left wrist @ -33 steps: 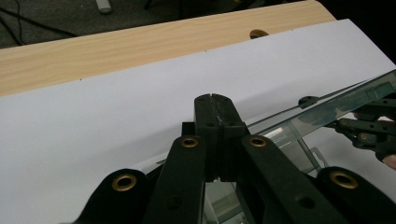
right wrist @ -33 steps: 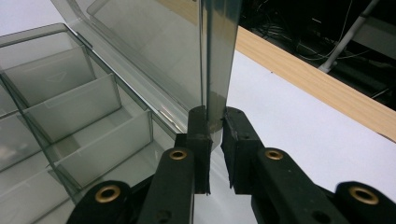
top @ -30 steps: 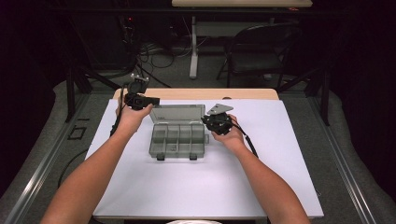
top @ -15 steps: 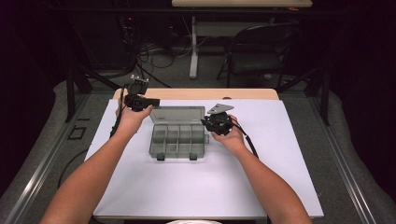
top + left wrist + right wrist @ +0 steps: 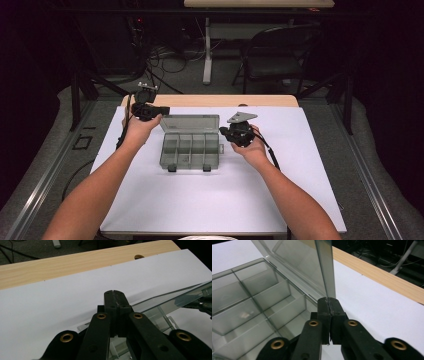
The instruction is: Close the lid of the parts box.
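The box [image 5: 191,150] lay mid-worktop [image 5: 300,165] with its lid [image 5: 190,123] already raised and compartments empty, the left gripper [image 5: 162,109] at the lid's left corner and the right gripper [image 5: 223,131] at its right edge, both closed on nothing, filling yet to begin

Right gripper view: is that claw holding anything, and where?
The right gripper is shut at the side edge of the box lid; an actual pinch cannot be told.

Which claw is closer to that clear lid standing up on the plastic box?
Right. The right claw, jaws shut, has its tips at the edge of the lid; whether they touch is unclear. The left claw sits just off the lid's far left corner.
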